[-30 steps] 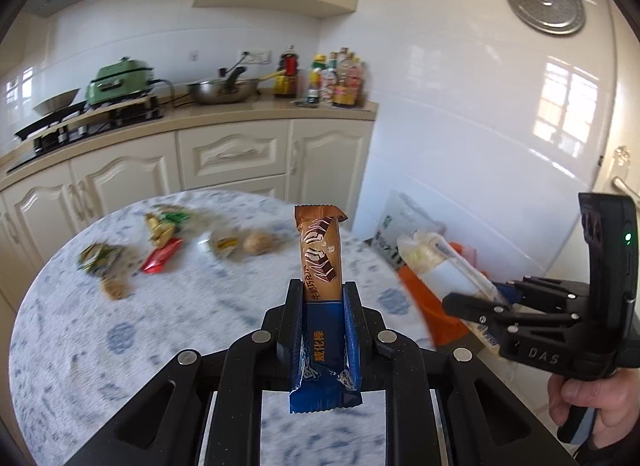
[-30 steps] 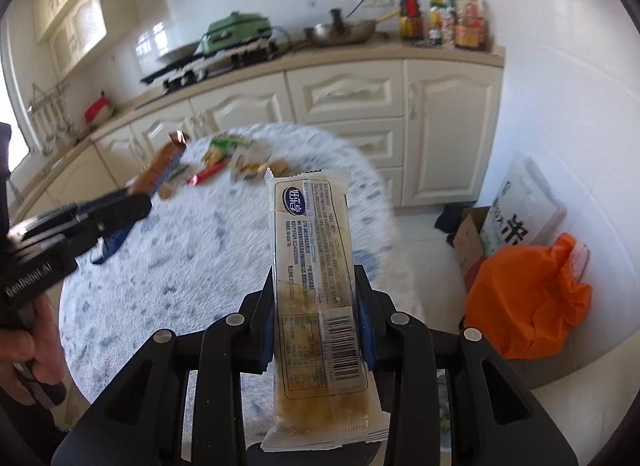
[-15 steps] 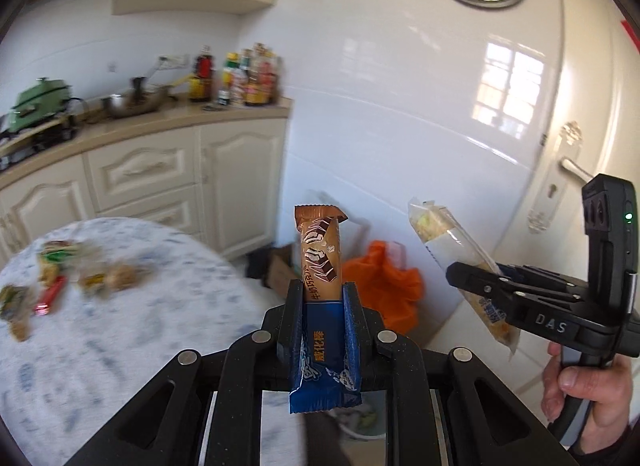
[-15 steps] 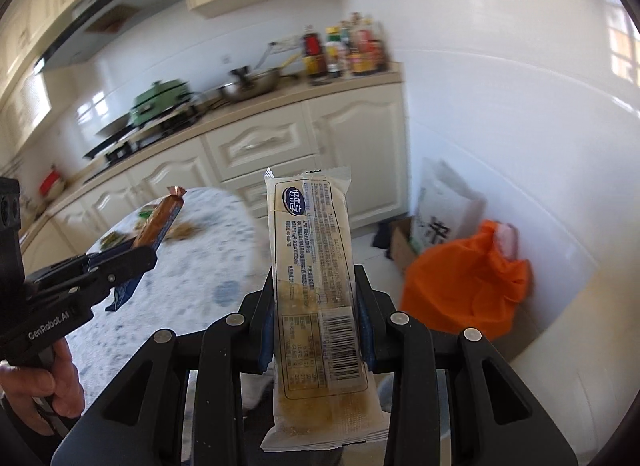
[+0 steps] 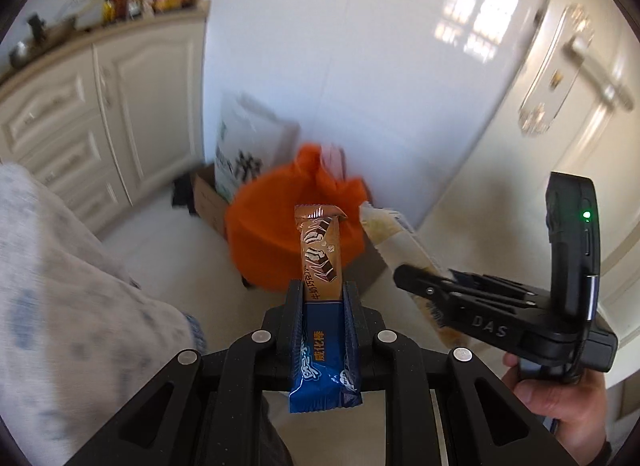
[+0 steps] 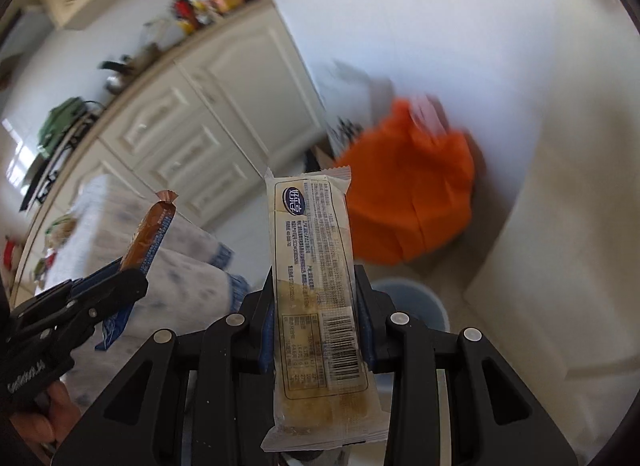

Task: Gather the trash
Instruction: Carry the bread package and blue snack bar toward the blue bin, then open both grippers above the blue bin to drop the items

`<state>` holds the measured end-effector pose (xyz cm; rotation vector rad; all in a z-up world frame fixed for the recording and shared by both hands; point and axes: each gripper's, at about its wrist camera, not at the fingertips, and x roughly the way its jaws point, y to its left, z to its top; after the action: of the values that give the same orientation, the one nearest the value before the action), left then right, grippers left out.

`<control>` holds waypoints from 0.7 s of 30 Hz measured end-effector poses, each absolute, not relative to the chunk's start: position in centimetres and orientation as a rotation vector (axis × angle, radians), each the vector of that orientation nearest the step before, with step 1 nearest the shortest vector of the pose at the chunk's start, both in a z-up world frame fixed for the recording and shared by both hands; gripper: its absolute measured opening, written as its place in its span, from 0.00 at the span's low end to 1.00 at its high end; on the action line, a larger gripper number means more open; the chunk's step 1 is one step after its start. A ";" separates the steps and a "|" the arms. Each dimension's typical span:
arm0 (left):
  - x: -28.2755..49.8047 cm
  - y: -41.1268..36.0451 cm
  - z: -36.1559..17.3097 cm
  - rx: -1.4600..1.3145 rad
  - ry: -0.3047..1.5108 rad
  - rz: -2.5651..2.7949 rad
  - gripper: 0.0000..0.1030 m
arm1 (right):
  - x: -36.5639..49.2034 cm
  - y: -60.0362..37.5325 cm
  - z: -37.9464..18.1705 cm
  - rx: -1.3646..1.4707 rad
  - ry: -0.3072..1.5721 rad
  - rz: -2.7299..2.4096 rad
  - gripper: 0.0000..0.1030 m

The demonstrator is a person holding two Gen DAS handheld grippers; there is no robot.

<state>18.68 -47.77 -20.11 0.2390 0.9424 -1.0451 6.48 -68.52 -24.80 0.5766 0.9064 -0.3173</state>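
My left gripper (image 5: pixel 323 294) is shut on a brown and blue wafer bar wrapper (image 5: pixel 322 266), which stands upright between the fingers. My right gripper (image 6: pixel 314 286) is shut on a clear cream-coloured snack wrapper (image 6: pixel 316 286) with a barcode. The right gripper (image 5: pixel 412 278) with its wrapper (image 5: pixel 400 242) shows in the left wrist view at the right. The left gripper (image 6: pixel 132 278) with the wafer wrapper (image 6: pixel 150 234) shows in the right wrist view at the left. A grey bin (image 6: pixel 412 302) sits on the floor just beyond the right gripper, partly hidden.
An orange bag (image 5: pixel 272 225) sits on the floor by the white wall, also in the right wrist view (image 6: pixel 408 201). A cardboard box (image 5: pixel 208 201) and a white sack (image 5: pixel 244 141) stand behind it. The table with its blue-patterned cloth (image 5: pixel 60 286) is at the left. Cabinets (image 5: pixel 100 97) are beyond, a door (image 5: pixel 580 105) at the right.
Both grippers have swung away from the table toward the floor corner and tilted down. The orange bag now lies straight ahead, and the grey bin has come into the right wrist view. Both wrappers stay held.
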 end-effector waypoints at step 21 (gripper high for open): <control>18.4 -52.4 -20.0 0.319 0.863 -0.881 0.98 | 4.6 -72.3 -28.8 0.750 0.905 -0.508 1.00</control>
<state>18.40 -52.37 -19.96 0.3186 0.8628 -0.8808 4.55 -72.25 -28.83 0.7504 0.9048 -0.5081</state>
